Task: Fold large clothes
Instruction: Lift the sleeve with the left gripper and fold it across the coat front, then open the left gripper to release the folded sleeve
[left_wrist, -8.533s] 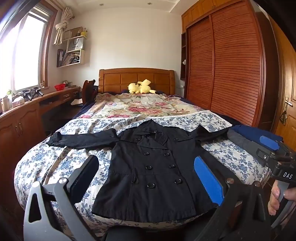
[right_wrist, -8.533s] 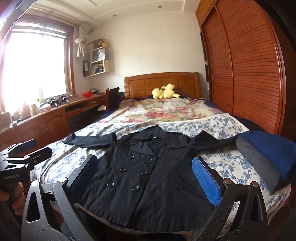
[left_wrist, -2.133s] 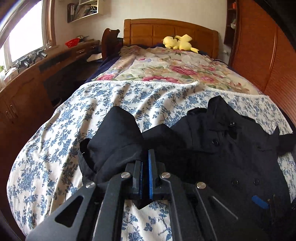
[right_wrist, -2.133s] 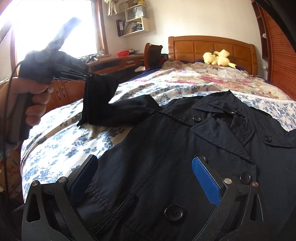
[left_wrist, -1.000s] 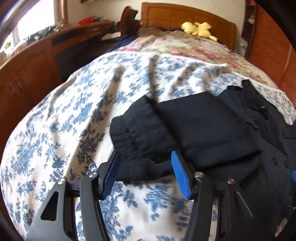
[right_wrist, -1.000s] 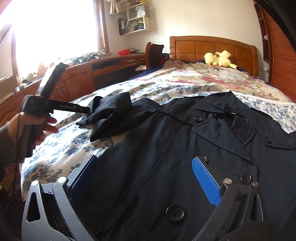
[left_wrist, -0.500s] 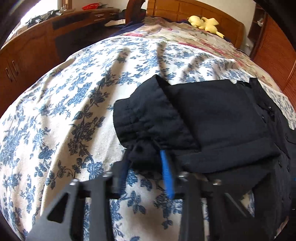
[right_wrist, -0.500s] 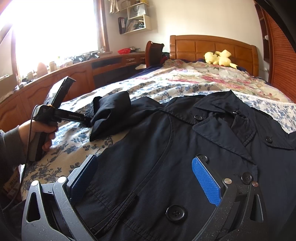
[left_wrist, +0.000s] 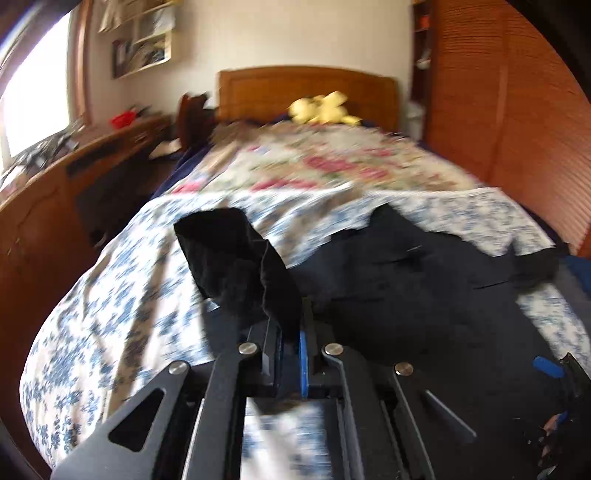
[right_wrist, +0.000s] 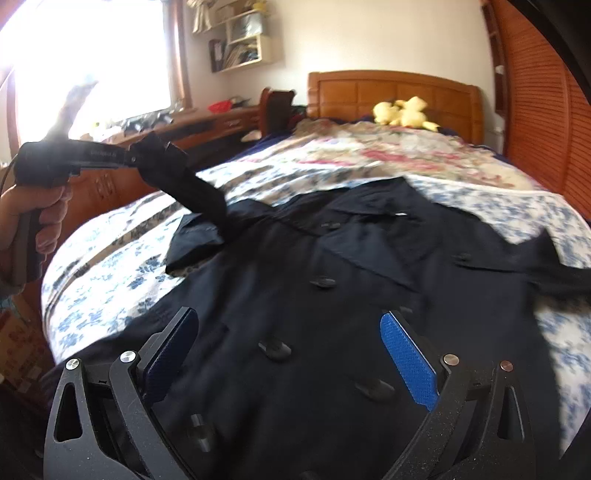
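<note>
The left tongs (left_wrist: 291, 332) are pinched tight on the end of the black sleeve (left_wrist: 236, 266), and their jaws have just been closing on it. In the right wrist view a hand (right_wrist: 29, 218) holds these tongs up in the air by the left edge of the bed (right_wrist: 110, 258), and the sleeve hangs from them in a slanting line down to the coat's shoulder. The right tongs (right_wrist: 291, 354) are wide apart with nothing between their blue pads (right_wrist: 408, 356). They hover just over the front of the black coat (right_wrist: 332, 295), near the foot edge of the bed. The coat lies flat with its buttons up on the blue flower blanket, across the foot half of the bed. Its collar points to the wooden headboard (right_wrist: 391, 92), and its other sleeve reaches to the right edge of the bed. A yellow soft toy (right_wrist: 402, 110) sits by the headboard. Both views are a bit blurry.
</note>
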